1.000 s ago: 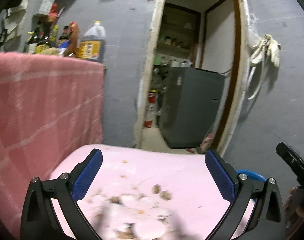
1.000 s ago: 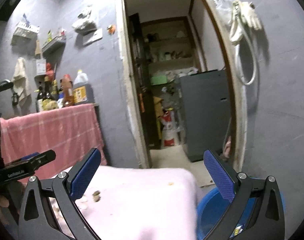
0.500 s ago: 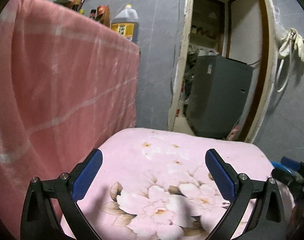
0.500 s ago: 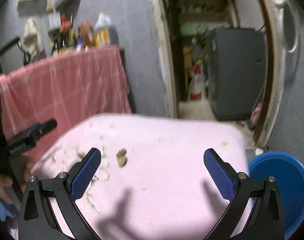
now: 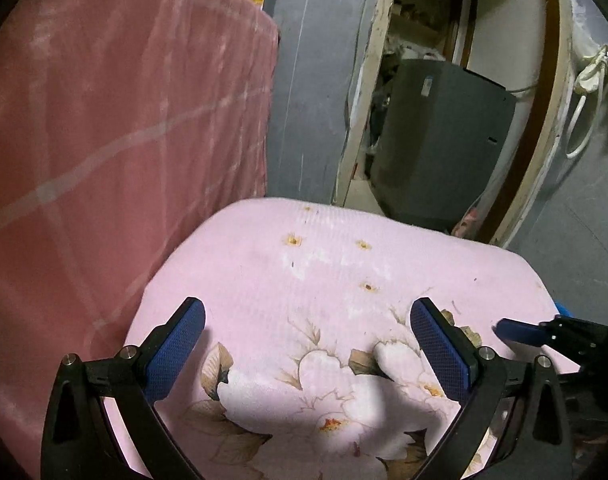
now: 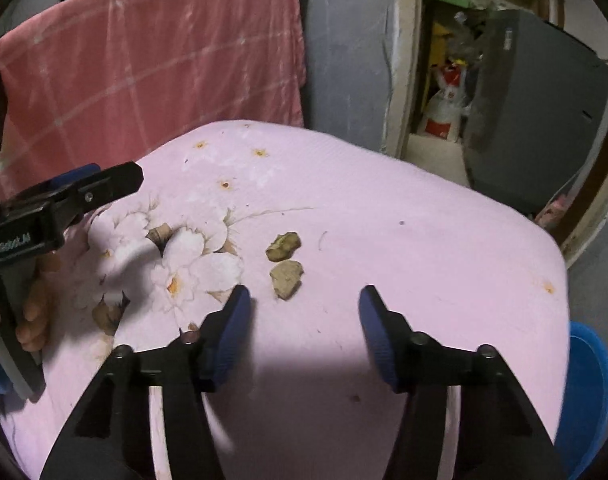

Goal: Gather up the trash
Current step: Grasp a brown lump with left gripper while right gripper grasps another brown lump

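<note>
I note right gripper jaws closing, nothing between, to pinch two brown crumpled scraps just ahead | left gripper spread, empty

We are seeing two brownish trash scraps lying on the pink flowered cloth; the upper scrap is olive-brown and lumpy, lying flat, the lower scrap is paler tan, crumpled, sitting just below it, nearly touching; both are resting right of the printed white blossoms, near the cloth's middle, nothing gripping them
</note>
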Demonstrator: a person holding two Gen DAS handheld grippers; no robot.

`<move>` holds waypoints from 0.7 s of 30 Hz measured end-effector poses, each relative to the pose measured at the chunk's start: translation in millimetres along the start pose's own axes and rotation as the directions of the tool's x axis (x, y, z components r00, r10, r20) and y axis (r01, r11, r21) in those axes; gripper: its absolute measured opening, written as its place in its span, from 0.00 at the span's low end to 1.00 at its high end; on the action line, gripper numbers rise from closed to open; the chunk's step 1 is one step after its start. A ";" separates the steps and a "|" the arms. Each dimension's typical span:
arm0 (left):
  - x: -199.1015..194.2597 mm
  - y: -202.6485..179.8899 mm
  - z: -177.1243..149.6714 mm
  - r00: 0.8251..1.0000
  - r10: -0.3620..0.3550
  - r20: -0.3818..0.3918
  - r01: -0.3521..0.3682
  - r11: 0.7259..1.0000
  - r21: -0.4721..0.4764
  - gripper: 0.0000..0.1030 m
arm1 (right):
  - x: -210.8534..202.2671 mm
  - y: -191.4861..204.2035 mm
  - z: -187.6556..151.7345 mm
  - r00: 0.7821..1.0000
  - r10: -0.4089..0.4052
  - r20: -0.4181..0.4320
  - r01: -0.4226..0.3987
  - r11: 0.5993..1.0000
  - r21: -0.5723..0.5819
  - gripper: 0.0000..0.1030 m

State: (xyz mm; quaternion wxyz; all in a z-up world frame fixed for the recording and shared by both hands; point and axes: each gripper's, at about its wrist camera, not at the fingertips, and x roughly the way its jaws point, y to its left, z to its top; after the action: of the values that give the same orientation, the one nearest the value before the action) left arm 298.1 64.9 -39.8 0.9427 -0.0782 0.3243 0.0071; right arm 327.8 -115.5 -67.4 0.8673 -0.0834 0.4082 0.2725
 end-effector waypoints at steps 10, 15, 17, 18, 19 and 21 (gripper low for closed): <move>8.5 -12.8 2.5 0.998 -0.024 -0.065 0.028 0.998 0.051 0.98 | 4.5 -8.7 6.6 0.998 0.052 -0.021 -0.051 0.998 0.031 0.11; 17.8 -30.1 1.3 0.992 -0.059 -0.108 0.070 0.992 0.104 0.98 | -4.7 -13.0 -0.5 1.000 0.009 -0.007 -0.009 1.000 0.017 0.09; 22.1 -39.3 1.2 0.989 -0.070 -0.127 0.087 0.987 0.138 0.98 | -9.1 -18.2 -7.0 1.000 -0.022 -0.003 0.022 1.000 0.014 0.09; 25.3 -43.1 1.3 0.988 -0.074 -0.137 0.095 0.984 0.152 0.98 | -10.1 -21.4 -8.4 1.000 -0.015 0.002 0.015 1.000 0.024 0.09; 27.7 -47.2 1.0 0.986 -0.078 -0.145 0.102 0.981 0.166 0.97 | -12.0 -27.2 -10.8 1.000 0.007 0.010 -0.007 0.999 0.049 0.09; 32.9 -52.9 0.2 0.984 -0.078 -0.161 0.108 0.977 0.187 0.97 | -14.0 -32.9 -12.0 0.999 0.035 0.022 -0.036 0.997 0.070 0.09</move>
State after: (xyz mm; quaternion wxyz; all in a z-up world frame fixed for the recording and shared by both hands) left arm 327.6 11.5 -52.2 0.9175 -0.0011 0.3907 -0.0748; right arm 330.4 -153.2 -67.2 0.8689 -0.0427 0.4101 0.2740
